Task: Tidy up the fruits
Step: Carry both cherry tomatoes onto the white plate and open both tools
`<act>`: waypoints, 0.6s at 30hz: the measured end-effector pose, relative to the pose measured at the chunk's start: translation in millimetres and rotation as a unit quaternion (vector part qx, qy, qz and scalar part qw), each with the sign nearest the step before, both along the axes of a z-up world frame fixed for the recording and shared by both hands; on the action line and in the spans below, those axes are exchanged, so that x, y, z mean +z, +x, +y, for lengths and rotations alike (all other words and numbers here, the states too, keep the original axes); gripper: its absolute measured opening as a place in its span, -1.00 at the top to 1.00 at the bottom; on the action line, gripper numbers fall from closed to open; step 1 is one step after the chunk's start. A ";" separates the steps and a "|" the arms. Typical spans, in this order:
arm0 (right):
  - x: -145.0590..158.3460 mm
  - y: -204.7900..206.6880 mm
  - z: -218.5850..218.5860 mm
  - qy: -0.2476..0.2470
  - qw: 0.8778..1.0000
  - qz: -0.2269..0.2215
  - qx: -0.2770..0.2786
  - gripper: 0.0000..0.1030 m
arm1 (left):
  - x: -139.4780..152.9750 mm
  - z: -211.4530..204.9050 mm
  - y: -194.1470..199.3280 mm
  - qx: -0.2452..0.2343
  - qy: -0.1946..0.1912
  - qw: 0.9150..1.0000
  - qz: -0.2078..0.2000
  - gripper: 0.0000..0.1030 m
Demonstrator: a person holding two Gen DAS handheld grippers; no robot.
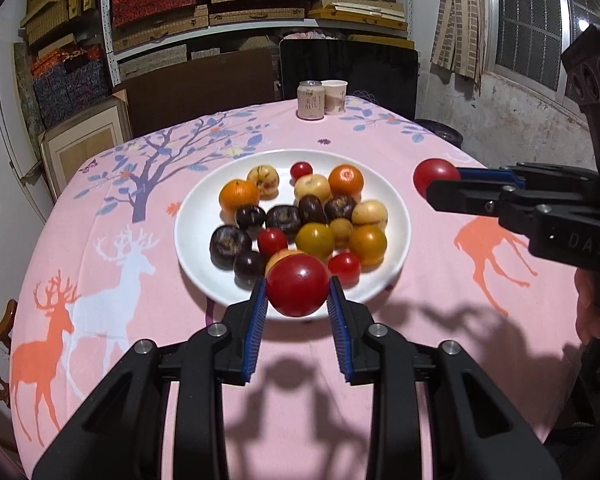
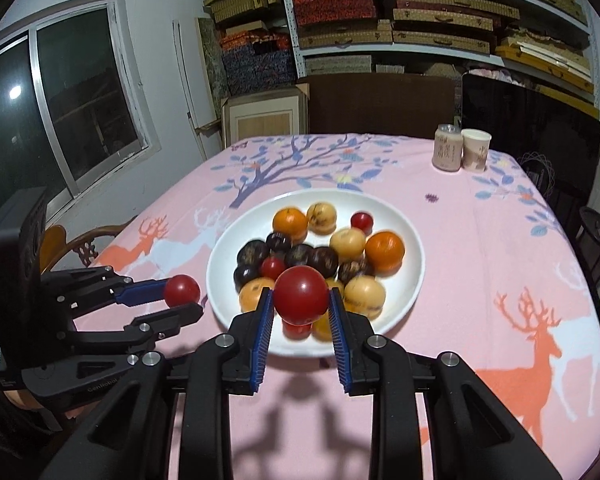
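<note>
Both claws are loaded — the left gripper [image 1: 297,294] has its blue pads clamped on a red tomato [image 1: 297,285], pinched at the very tips, and the tomato hangs above the near rim of the white plate [image 1: 198,204]. The right gripper [image 2: 300,300] does the same with a second red tomato [image 2: 301,295], squeezed tight between its pads over the plate's front edge.

From the left camera, the right gripper [image 1: 440,186] comes in from the right side, its tomato [image 1: 434,176] held clear of the plate, out over the pink tablecloth [image 1: 440,320]. From the right camera, the left gripper [image 2: 184,294] reaches in from the left, its tomato [image 2: 182,290] just beside the plate's left rim.

The plate sits mid-table and is crowded — oranges [image 1: 346,180], dark purple fruits [image 1: 286,222], pale yellow fruits [image 1: 312,188], and a few small red tomatoes [image 1: 302,170] still lying among them. At the far edge of the table a can [image 1: 311,100] and a paper cup [image 1: 334,97] stand touching side by side. Shadows of both grippers fall on the cloth in front of the plate.
</note>
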State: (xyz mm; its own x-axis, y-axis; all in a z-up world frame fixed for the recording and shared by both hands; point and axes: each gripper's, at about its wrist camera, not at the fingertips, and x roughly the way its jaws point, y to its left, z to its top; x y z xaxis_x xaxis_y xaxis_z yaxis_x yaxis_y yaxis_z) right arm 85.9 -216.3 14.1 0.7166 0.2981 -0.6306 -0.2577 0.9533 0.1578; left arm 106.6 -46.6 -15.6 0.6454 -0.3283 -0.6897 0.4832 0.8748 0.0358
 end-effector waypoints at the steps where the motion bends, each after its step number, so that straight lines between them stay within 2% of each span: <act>1: 2.8 4.7 -1.4 0.001 1.000 -0.001 -0.001 0.46 | 1.9 -1.9 4.6 0.001 -0.001 1.000 -0.001 0.43; 9: 5.7 52.8 -7.4 -0.005 1.000 0.007 -0.009 0.46 | 6.8 -18.7 57.1 0.008 0.004 1.000 0.001 0.42; 18: -17.7 119.6 -4.3 0.000 0.999 0.042 -0.012 0.46 | -27.2 -34.1 117.1 0.027 0.011 0.999 0.037 0.42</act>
